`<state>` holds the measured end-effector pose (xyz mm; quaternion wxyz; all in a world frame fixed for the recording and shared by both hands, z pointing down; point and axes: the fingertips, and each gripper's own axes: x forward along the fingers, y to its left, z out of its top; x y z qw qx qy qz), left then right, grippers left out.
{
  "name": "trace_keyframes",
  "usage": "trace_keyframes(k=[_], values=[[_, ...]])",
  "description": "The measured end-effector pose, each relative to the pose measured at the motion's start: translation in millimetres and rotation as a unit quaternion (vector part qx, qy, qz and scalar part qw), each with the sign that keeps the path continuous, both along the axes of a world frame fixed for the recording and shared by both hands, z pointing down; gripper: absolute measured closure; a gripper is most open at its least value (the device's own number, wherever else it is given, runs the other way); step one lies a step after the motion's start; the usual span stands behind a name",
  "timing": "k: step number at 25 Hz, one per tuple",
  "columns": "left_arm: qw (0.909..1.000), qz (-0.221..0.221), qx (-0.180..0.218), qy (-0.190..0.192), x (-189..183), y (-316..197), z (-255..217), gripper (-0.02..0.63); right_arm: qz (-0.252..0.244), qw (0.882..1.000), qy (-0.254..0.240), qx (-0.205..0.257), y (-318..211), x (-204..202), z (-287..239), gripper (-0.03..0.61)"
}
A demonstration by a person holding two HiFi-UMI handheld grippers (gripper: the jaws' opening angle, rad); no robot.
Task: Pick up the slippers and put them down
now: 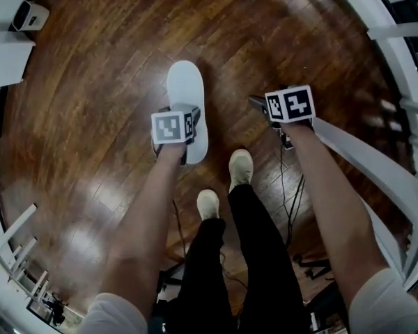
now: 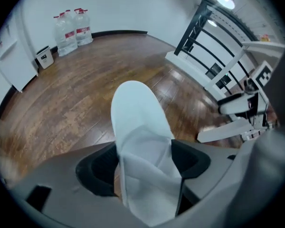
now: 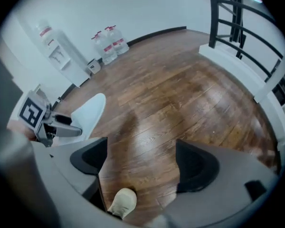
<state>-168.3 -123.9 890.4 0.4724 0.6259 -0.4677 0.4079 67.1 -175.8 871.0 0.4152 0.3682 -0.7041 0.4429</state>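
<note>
Between the fingers (image 2: pixel 97 172) of the left gripper (image 2: pixel 145 163) sits one white slipper (image 2: pixel 135 118). The two dark, ribbed pads are closed partway onto its soft cloth upper, which bunches into folds where they pinch it. Its smooth, rounded toe points to the far side, low over the floor (image 1: pixel 90 82), just beyond the person's feet.

The right gripper (image 3: pixel 140 163) holds nothing. Its two fingers (image 3: pixel 194 167) stand wide apart, with only floorboards and the toe of a shoe showing between them. Each gripper carries one cube with black-and-white square markers.

The floor is glossy brown wood laid in long planks, with pale glare patches. Two beige shoes stand on it near the person, one (image 1: pixel 240 167) a little farther than the other (image 1: pixel 207 204), below black trousers.

To the right runs a black metal railing (image 2: pixel 204 42) on a white base. By the far white wall stands a cluster of large clear water bottles (image 2: pixel 72 30) with red labels; the print is too small to read, and their exact number is hard to tell.
</note>
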Motion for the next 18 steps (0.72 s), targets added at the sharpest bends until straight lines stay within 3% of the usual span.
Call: trace_keyframes(k=[2, 3, 6, 10, 15, 18], values=[[0.9999, 0.005, 0.008, -0.013, -3.3, -1.3, 47.9, 0.325, 0.011, 1.0, -0.009, -0.004, -15.2, -3.6, 40.4, 0.121], [0.9997, 0.006, 0.008, -0.024, -6.8, -1.0, 73.2, 0.48, 0.017, 1.0, -0.015, -0.005, -18.2, -7.0, 56.9, 0.13], [0.9968, 0.012, -0.026, -0.075, -29.1, 15.2, 151.2, 0.546, 0.013, 1.0, -0.021, -0.017, -5.0, -17.5, 102.6, 0.13], [0.9933, 0.01, -0.044, -0.107, -56.8, 23.6, 205.7, 0.546, -0.011, 0.999, -0.021, -0.028, 17.7, -28.9, 146.5, 0.13], [0.9919, 0.036, -0.045, -0.113, -59.5, 30.2, 207.4, 0.537, -0.017, 0.999, -0.014, -0.036, 27.4, -35.3, 157.9, 0.13], [0.9934, 0.022, -0.053, -0.099, -54.4, 33.0, 209.2, 0.518, -0.024, 0.999, -0.015, -0.034, 28.7, -42.4, 151.0, 0.13]])
